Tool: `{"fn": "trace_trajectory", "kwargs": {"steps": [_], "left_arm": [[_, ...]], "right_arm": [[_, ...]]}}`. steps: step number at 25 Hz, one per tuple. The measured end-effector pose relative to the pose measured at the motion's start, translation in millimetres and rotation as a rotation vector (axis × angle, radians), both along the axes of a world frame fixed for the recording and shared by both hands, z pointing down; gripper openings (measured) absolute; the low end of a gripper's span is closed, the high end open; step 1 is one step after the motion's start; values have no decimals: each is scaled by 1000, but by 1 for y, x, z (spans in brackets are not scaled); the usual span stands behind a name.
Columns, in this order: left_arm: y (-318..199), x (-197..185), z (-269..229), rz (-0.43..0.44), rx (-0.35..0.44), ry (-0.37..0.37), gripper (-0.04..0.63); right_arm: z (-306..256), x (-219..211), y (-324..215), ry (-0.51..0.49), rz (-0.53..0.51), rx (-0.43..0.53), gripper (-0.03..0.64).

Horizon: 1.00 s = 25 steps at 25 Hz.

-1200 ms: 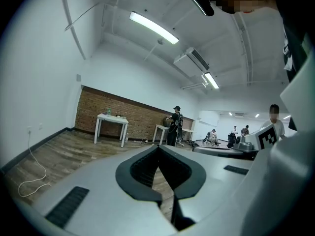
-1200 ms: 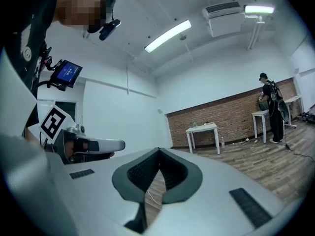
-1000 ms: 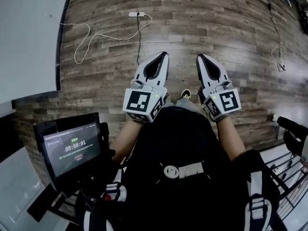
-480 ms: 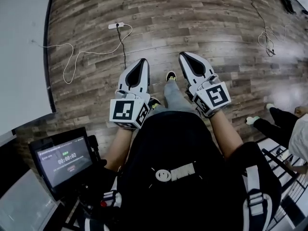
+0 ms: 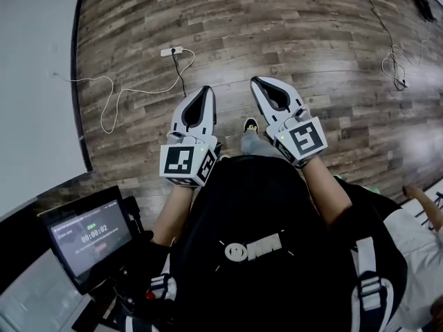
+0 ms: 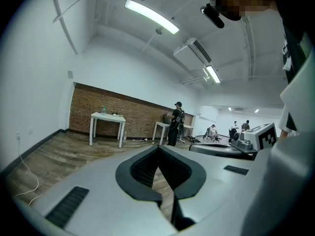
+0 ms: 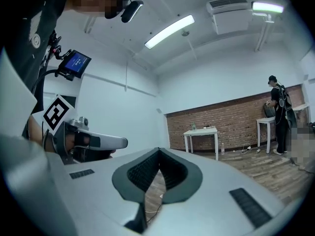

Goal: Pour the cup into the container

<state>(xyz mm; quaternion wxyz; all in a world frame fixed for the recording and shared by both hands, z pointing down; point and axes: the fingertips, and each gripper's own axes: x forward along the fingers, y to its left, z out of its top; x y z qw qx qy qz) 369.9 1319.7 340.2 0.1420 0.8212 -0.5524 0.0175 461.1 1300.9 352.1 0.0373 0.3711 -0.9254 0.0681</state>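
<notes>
Power strip (image 5: pixel 172 50) on floor (image 5: pixel 311 40)

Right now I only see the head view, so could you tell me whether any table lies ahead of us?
Observer: Yes, the left gripper view shows a white table by a brick wall across the room.
Operator: Is anything on it?
Observer: A small greenish item stands on top; too small to name.
Operator: Is anyone nearby?
Observer: A person in black stands at a second table further right.
</notes>
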Motion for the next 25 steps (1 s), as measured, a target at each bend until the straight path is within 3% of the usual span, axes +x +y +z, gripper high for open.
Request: {"fn": "trace_trajectory", "kwargs": {"steps": [6, 15, 22, 25], "left_arm": [[-56, 19, 3, -15, -15, -22, 2], [-105, 11, 7, -6, -29, -15, 2], [-150, -24, 17, 17, -37, 13, 2], [-208, -55, 24, 15, -57, 36, 2]], "right_arm": [[0, 18, -58, -86, -26, -8, 6], [5, 11, -110, -104, -7, -20, 6], [7, -27, -159, -89, 16, -22, 6], [15, -63, -218, -69, 9, -45, 6]]}}
